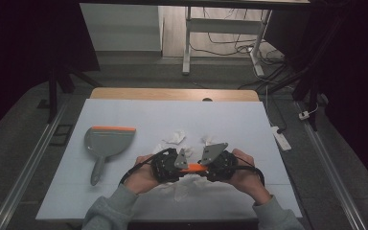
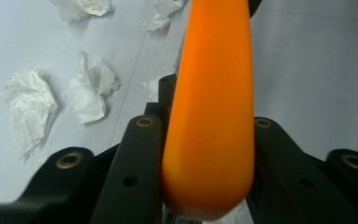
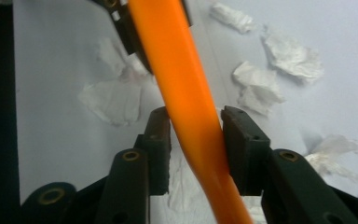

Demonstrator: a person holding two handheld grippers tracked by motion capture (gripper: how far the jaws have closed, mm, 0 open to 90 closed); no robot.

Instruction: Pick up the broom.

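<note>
An orange handle (image 1: 194, 168) spans the short gap between my two grippers, low over the white table (image 1: 124, 112) near its front edge. My left gripper (image 1: 184, 168) is shut on the handle's thick rounded end (image 2: 212, 70), which sits tight between both black jaws (image 2: 204, 122). My right gripper (image 1: 204, 167) holds the slimmer stretch of the handle (image 3: 168, 51); both pads (image 3: 196, 114) touch it. What the handle belongs to is hidden by the grippers and hands. A grey dustpan (image 1: 106, 142) with an orange lip lies flat at the left.
Several crumpled white tissues lie around and under the grippers, such as one (image 1: 176, 137) just beyond them and others (image 2: 89, 91) (image 3: 289, 56) on the sheet. Behind the table's wooden back edge (image 1: 172, 94) are a floor with cables and desk legs (image 1: 188, 43).
</note>
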